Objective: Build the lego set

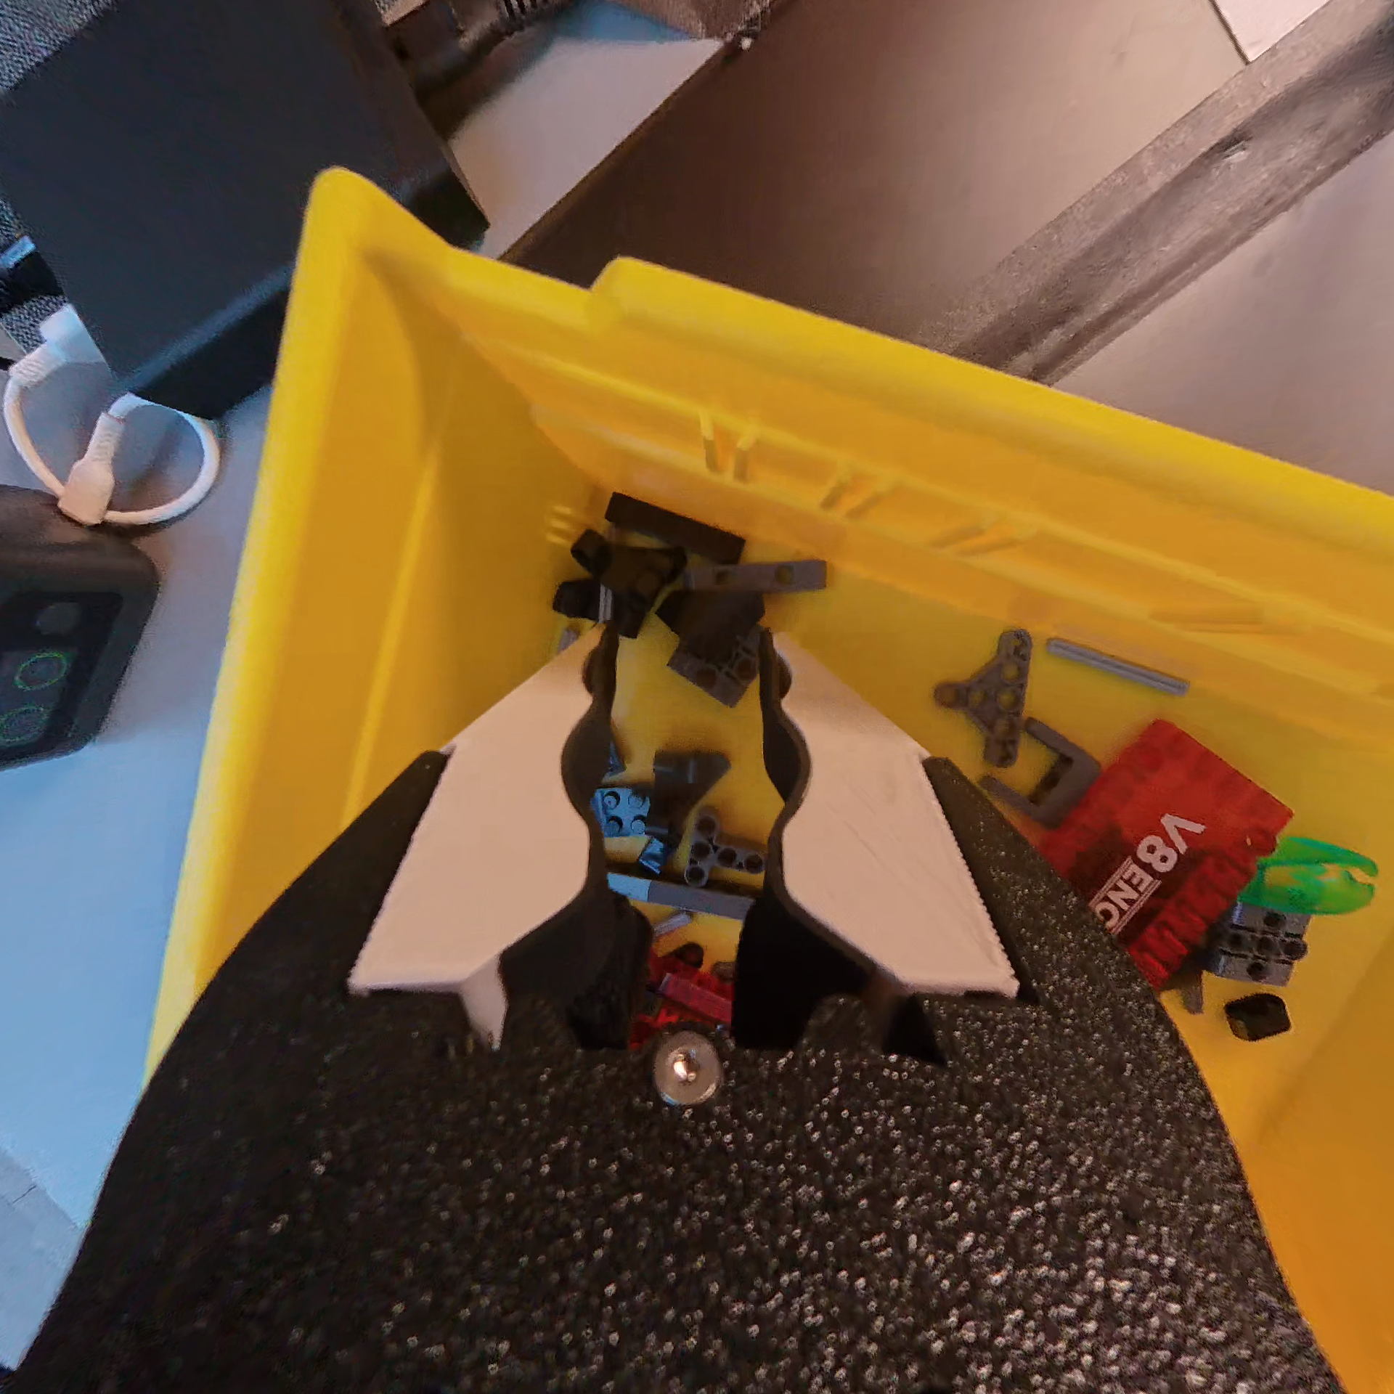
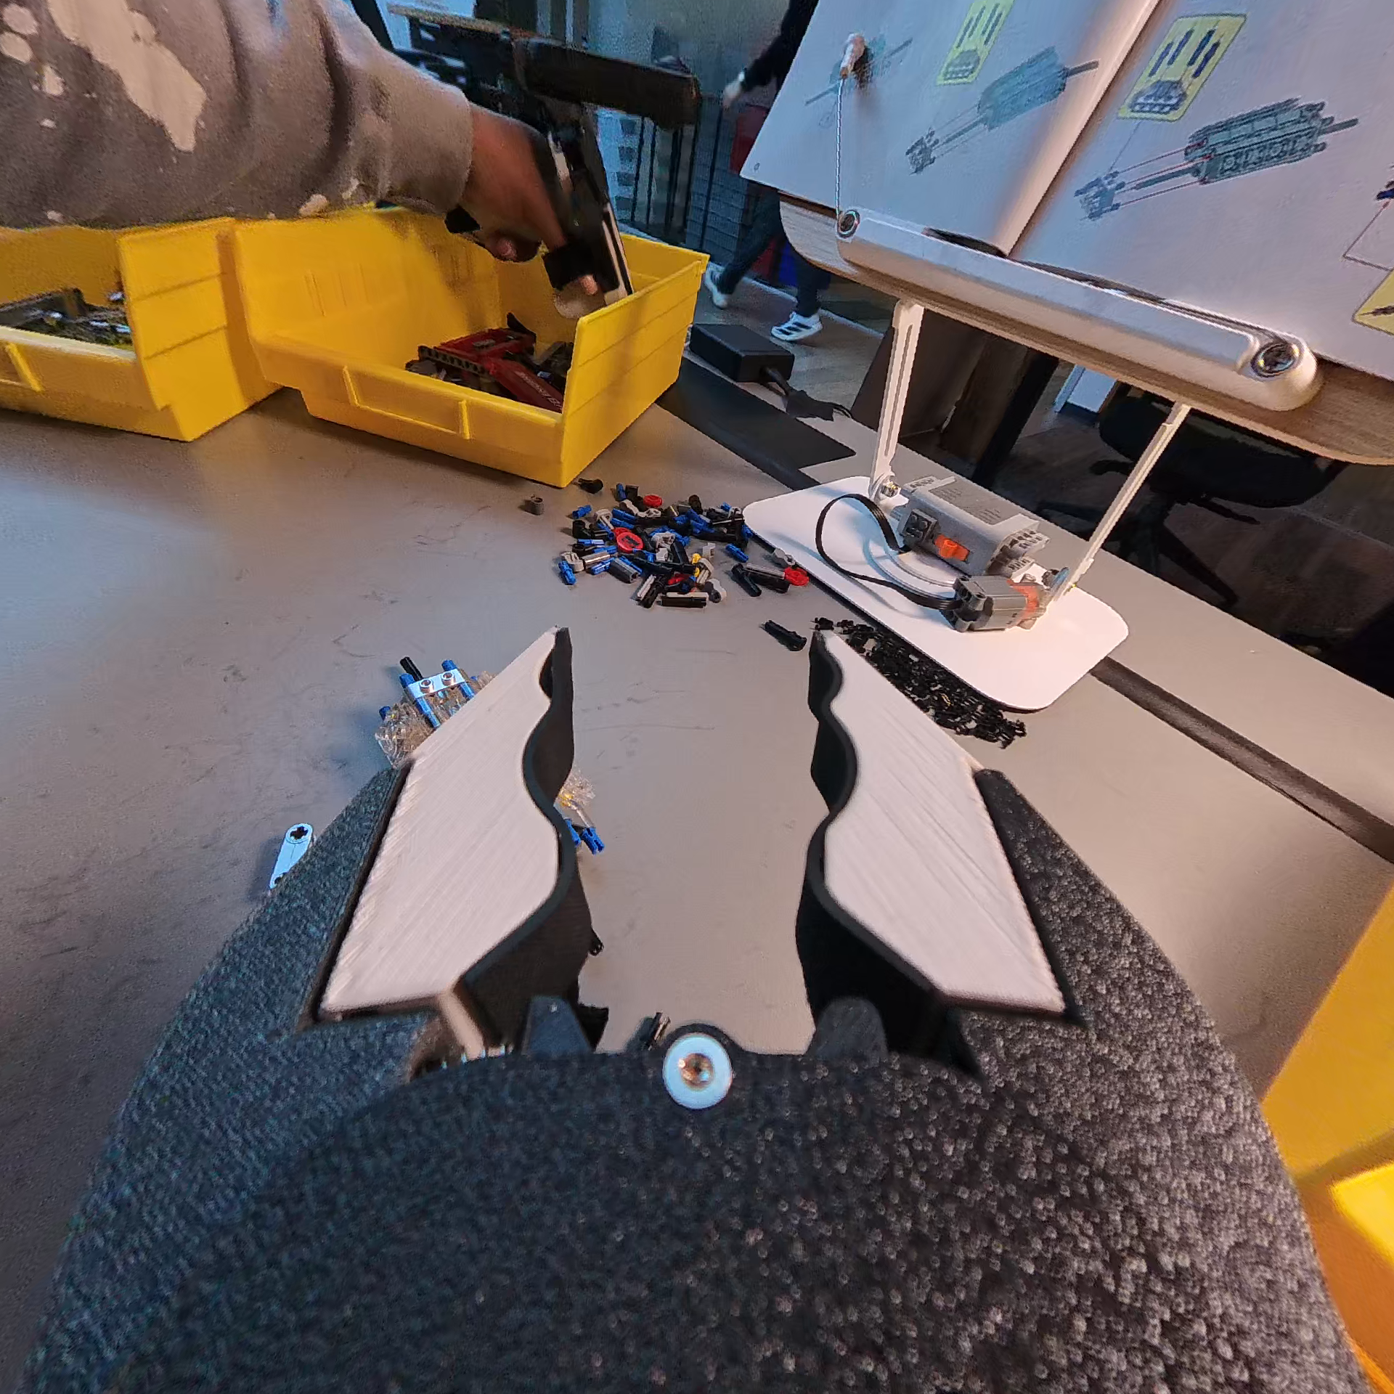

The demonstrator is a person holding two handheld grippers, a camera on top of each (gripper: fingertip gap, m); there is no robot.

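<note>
My left gripper point(image 1: 683, 649) is open and reaches down into a yellow bin point(image 1: 362, 528). Its tips stand on either side of a cluster of black and dark grey building pieces point(image 1: 709, 626) in the bin's far corner. More grey pieces point(image 1: 664, 822) lie between the fingers lower down. In the right wrist view a hand holds this gripper point(image 2: 581, 226) over the same bin point(image 2: 483, 422). My right gripper point(image 2: 690, 645) is open and empty above the grey table point(image 2: 226, 566). A clear assembly with blue pins point(image 2: 430, 701) lies by its left finger.
The bin also holds a red printed plate point(image 1: 1177, 845), a green translucent piece point(image 1: 1312, 882) and a grey triangular piece point(image 1: 996, 694). On the table are a pile of small pins point(image 2: 656, 551), black pins point(image 2: 928, 686), a stand's white base point(image 2: 1056, 664) with battery box point(image 2: 965, 528), and a second bin point(image 2: 151, 354). The tips of one gripper are about 45 centimeters away from the tips of the other.
</note>
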